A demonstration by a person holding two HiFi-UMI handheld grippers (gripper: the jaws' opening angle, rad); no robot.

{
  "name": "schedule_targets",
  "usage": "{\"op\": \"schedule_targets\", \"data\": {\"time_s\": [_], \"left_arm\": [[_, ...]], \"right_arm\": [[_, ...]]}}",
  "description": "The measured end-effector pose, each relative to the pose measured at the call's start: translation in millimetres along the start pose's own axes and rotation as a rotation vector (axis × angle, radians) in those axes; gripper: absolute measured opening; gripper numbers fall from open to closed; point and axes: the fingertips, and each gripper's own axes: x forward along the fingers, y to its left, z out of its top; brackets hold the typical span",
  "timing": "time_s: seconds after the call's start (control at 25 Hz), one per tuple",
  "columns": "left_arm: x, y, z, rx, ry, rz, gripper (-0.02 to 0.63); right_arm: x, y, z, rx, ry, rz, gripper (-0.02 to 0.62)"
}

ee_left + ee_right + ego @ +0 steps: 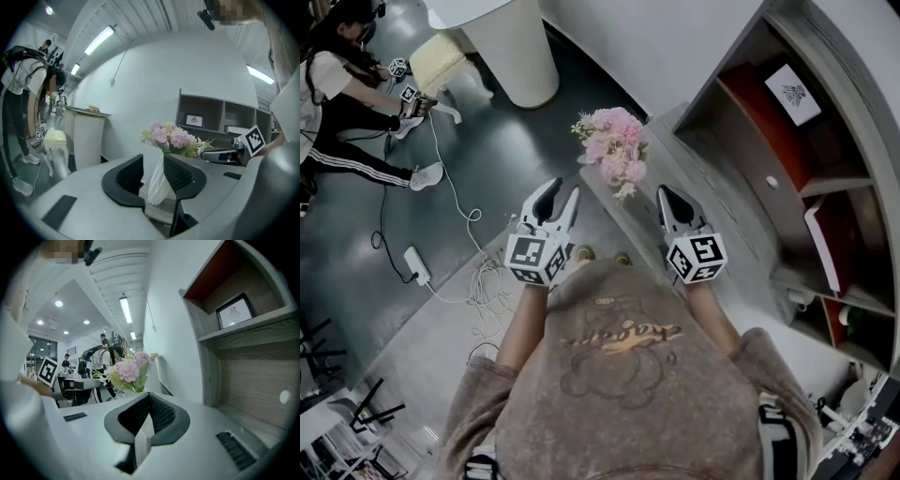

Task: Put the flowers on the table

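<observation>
A bunch of pink and white flowers (614, 150) stands upright in a white vase on the near end of a grey table (727, 211). My left gripper (562, 192) hovers just left of the bunch, jaws apart with nothing between them. In the left gripper view the vase (157, 185) and the flowers (173, 138) show beyond the gap of the left gripper (152, 159), some way off. My right gripper (667, 195) hangs over the table to the right of the flowers, jaws together and empty. The right gripper view has the flowers (129, 369) ahead and to the left of the right gripper (149, 397).
A grey shelf unit (806, 178) with a framed picture (792, 94) lines the right side. A white round pedestal (520, 47) stands on the dark floor behind. A person (347, 112) sits on the floor at far left, and cables with a power strip (417, 265) trail nearby.
</observation>
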Motion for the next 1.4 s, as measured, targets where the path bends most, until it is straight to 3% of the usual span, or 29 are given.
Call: {"op": "schedule_targets", "data": {"time_s": [0.16, 0.32, 1.4], "left_arm": [[-0.8, 1.3, -5.7, 0.008, 0.006, 0.011, 0.054], [-1.2, -2.3, -12.7, -0.002, 0.019, -0.003, 0.018], [-0.4, -0.6, -11.8, -0.035, 0.008, 0.006, 0.018]], "right_arm": [[-2.7, -4.5, -1.7, 0.002, -0.002, -0.016, -0.002], [-6.1, -8.8, -3.9, -0.001, -0.004, -0.030, -0.002], [-6.3, -2.7, -3.1, 0.000, -0.012, -0.029, -0.002]]}}
